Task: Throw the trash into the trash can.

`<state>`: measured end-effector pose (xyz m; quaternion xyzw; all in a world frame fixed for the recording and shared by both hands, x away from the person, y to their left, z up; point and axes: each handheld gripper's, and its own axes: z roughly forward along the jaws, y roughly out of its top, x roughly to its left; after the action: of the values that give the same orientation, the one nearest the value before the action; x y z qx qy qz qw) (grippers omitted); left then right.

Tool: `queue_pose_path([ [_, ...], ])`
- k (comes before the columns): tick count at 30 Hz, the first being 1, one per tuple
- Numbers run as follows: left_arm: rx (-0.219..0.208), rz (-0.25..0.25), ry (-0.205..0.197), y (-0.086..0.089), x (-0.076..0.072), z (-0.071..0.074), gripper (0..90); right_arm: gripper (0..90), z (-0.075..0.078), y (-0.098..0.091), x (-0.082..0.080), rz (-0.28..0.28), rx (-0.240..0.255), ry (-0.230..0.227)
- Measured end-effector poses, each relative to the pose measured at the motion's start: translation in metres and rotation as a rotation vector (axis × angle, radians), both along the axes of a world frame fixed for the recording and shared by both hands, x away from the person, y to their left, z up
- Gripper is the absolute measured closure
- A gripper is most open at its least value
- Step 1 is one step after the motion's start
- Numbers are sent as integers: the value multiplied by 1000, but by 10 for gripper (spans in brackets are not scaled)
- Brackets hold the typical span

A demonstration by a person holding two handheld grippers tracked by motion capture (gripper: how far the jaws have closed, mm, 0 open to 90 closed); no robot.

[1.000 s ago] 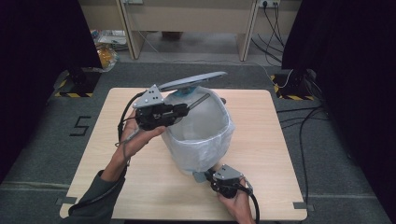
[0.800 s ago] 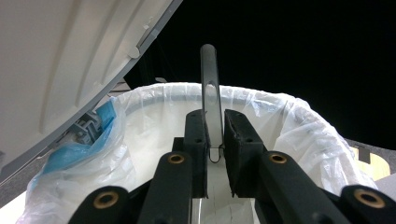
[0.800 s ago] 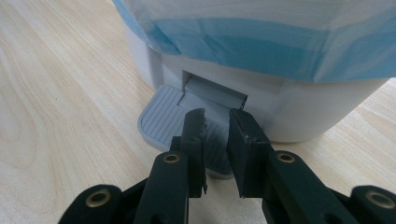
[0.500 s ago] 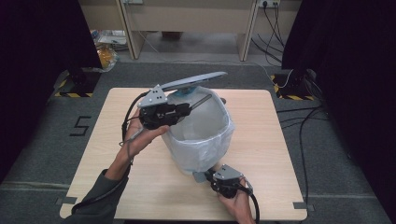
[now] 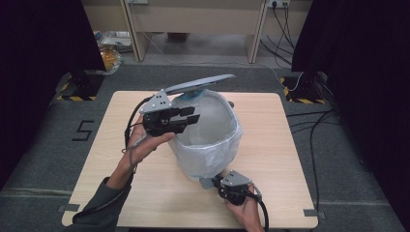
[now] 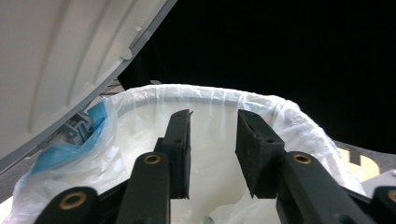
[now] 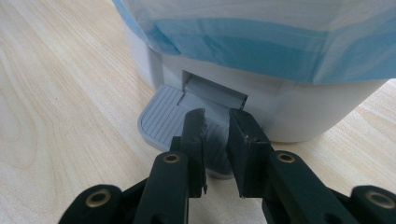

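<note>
A white pedal bin (image 5: 208,145) lined with a clear plastic bag (image 6: 299,116) stands mid-table, its grey lid (image 5: 200,84) raised. My left gripper (image 5: 193,113) hovers at the bin's left rim, pointing over the mouth. Its jaws have just been opening, and in the left gripper view the gripper (image 6: 212,119) is open with nothing between the pads. My right gripper (image 5: 216,183) lies low at the bin's front. Its shut jaws (image 7: 217,116) rest on the ribbed grey pedal (image 7: 161,116).
The light wooden table (image 5: 290,145) has bare surface on both sides of the bin. Black curtains flank the scene, and cables trail over the grey floor at the right. A blue band of the bag (image 7: 261,51) hangs above the pedal.
The left gripper's jaws have parted at the bin's rim. Both hands, the raised lid and the right gripper on the pedal have stayed where they were.
</note>
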<state>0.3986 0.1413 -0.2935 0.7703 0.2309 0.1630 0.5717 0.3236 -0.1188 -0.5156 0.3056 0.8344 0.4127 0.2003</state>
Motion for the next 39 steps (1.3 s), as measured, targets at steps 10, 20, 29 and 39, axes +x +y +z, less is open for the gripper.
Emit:
queue_pose_path([
  [10,-4,-11,12,9,-7,2,532,763,0,0,0,-1,-1,0],
  [20,-11,3,33,32,-12,-3,499,763,0,0,0,0,0,1],
  [29,-13,24,35,51,-21,-4,455,763,0,0,0,0,0,1],
  [39,-8,45,48,68,-27,-13,447,763,0,0,0,-1,-2,0],
])
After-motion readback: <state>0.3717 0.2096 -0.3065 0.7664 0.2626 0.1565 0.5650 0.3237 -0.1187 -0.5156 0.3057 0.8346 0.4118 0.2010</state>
